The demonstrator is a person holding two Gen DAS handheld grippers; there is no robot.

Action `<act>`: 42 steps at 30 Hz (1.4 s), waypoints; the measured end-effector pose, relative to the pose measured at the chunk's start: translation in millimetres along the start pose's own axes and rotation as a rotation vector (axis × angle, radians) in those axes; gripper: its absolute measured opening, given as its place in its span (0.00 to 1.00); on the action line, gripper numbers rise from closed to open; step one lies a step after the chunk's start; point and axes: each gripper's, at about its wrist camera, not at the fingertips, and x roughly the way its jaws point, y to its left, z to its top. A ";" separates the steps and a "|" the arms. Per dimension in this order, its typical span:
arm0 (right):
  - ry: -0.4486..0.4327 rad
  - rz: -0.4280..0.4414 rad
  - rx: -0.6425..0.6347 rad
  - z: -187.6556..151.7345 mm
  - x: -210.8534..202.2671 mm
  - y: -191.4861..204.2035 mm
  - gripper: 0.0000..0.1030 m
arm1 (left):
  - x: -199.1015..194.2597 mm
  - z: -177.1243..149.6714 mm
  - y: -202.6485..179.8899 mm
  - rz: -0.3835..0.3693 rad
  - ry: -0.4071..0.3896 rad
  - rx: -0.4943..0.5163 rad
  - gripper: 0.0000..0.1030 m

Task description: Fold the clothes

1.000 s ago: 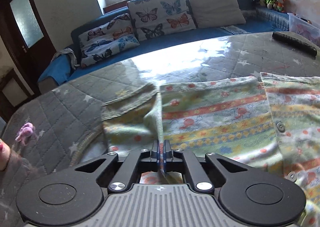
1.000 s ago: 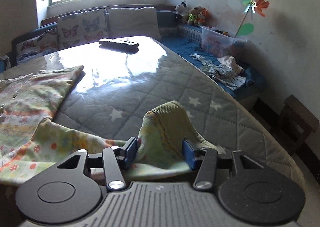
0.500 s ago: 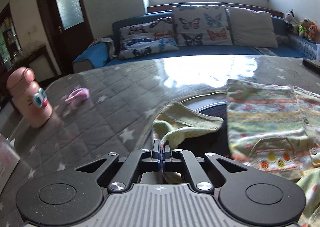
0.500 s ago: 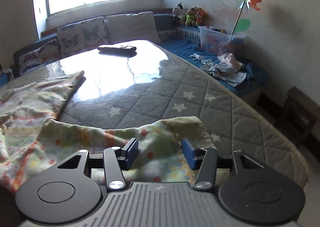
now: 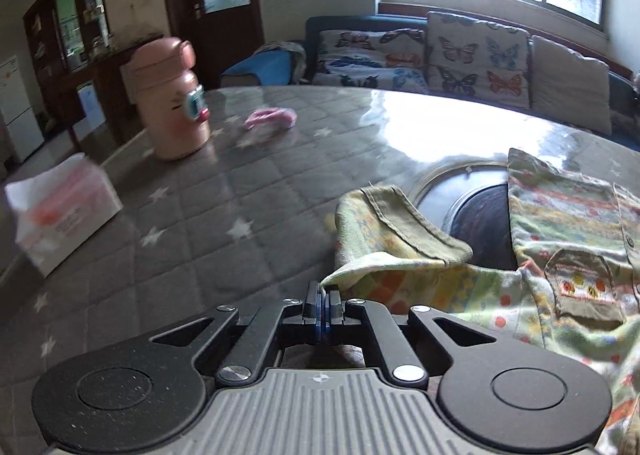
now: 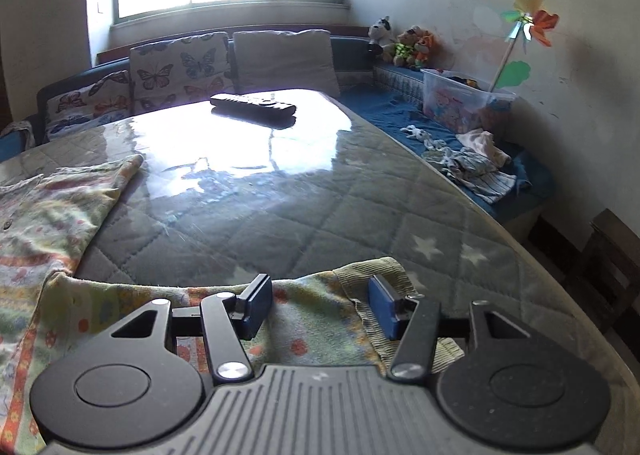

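Observation:
A child's patterned garment [image 5: 568, 231] in green, yellow and orange lies on the glass-topped quilted table [image 5: 224, 215]. My left gripper [image 5: 322, 297] is shut on the edge of its left sleeve [image 5: 392, 239], which is lifted and curled with the ribbed cuff on top. In the right wrist view the garment [image 6: 48, 215] spreads to the left, and its right sleeve [image 6: 316, 315] lies flat on the table [image 6: 320, 191]. My right gripper [image 6: 320, 305] is open, its fingers either side of that sleeve near the ribbed cuff [image 6: 376, 267].
A pink bottle [image 5: 172, 99], a small pink item [image 5: 268, 121] and a white tissue box [image 5: 60, 207] stand on the table's left. A black remote [image 6: 254, 105] lies at the far end. A sofa with cushions [image 6: 180, 71] runs behind; loose clothes [image 6: 472, 163] lie at right.
My left gripper has swung left while holding the sleeve, bringing the bottle and tissue box into view. The right sleeve went from humped between my open right fingers to lying flat.

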 end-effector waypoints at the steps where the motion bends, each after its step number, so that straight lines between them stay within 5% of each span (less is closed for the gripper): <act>1: 0.001 0.006 -0.007 2.9 3.6 3.2 0.53 | -1.5 -4.4 4.8 0.007 0.011 -0.006 0.04; 6: 0.004 0.031 -0.040 15.8 19.6 17.1 0.53 | -6.2 -11.5 20.4 0.053 0.018 -0.006 0.35; 11: 0.004 0.032 -0.038 15.7 19.7 16.3 0.55 | -5.3 -11.2 -0.3 0.083 -0.029 0.154 0.50; 17: 0.005 0.032 -0.036 15.6 19.9 15.4 0.55 | 12.8 -3.8 -11.3 0.150 -0.074 0.207 0.66; 22: 0.006 0.030 -0.034 15.2 20.5 14.1 0.60 | 20.0 5.3 32.9 0.206 -0.042 -0.020 0.72; 28: 0.004 0.032 -0.034 14.6 20.9 15.4 0.60 | 13.3 -4.6 93.7 0.124 0.012 -0.293 0.87; 33: 0.001 0.034 -0.036 14.6 21.1 17.2 0.61 | 4.4 -13.5 127.3 0.022 0.005 -0.497 0.87; 38: 0.004 0.035 -0.039 15.2 20.5 17.5 0.61 | -1.6 -17.1 140.9 0.060 0.016 -0.546 0.88; 42: 0.005 0.034 -0.043 15.4 20.1 17.8 0.61 | -6.1 -17.4 140.6 0.220 0.016 -0.457 0.88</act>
